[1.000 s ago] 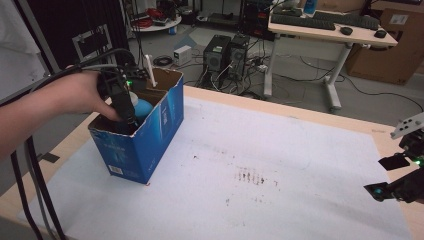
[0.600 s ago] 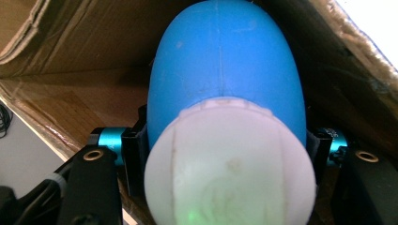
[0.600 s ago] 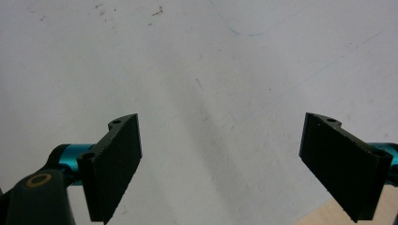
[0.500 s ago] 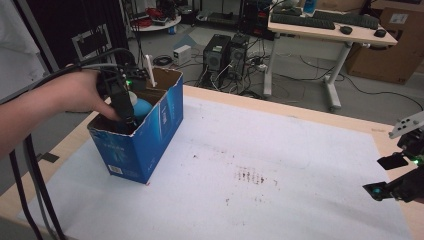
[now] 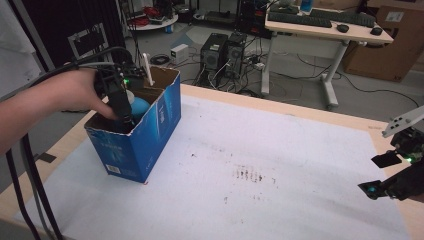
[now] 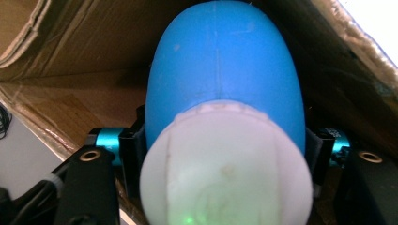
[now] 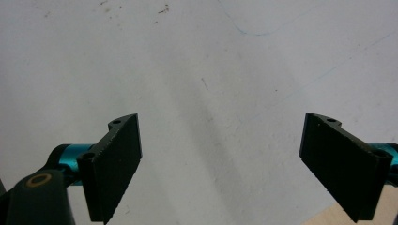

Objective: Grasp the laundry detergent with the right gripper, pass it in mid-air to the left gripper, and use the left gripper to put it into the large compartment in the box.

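1. One blue bulb with a white cap [image 6: 220, 117] sits between the jaws of the left gripper [image 5: 122, 107], down inside the blue cardboard box [image 5: 150, 135] that stands near the table's [image 5: 310, 120] left edge, toward its far corner

2. Its jaws have just been opening, and the bulb lies between them; in the left gripper view the pads flank its sides just behind the cap, but whether they press on it or merely touch I cannot tell

3. Handling, as a judgement: the bulb looks like soft rubber or silicone (a squeeze blower of some kind), so it should be light, springy and fairly grippy; a hard pinch would likely collapse it and let it spring free on release

4. Best hold is probably where it is flanked now, at the shoulder beside the stiffer white cap, since the round belly would squirm out

5. Box walls are thin card, so they may snag the jaws or tip the box

6. The right gripper [image 5: 387, 175] hangs near the table's right edge, jaws spread wide over the bare white sheet with nothing between them
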`<action>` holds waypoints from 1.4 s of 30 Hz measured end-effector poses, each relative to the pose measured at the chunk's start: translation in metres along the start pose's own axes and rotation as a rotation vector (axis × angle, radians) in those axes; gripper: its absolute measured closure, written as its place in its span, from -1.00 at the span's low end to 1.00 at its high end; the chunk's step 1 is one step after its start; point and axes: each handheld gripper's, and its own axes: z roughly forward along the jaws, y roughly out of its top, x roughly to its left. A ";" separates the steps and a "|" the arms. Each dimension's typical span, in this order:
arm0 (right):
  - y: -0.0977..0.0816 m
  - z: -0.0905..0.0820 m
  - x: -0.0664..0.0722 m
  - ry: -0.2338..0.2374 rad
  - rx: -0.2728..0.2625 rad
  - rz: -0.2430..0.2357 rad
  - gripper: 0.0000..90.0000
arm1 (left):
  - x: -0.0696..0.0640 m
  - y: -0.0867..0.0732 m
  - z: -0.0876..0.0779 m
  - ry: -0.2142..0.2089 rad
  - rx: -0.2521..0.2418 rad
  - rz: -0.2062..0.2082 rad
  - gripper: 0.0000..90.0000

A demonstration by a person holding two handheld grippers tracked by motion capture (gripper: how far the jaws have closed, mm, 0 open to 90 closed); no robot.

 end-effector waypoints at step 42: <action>0.025 0.004 0.043 0.024 -0.073 -0.074 -0.72 | -0.099 0.095 -0.039 -0.060 -0.331 0.339 -0.55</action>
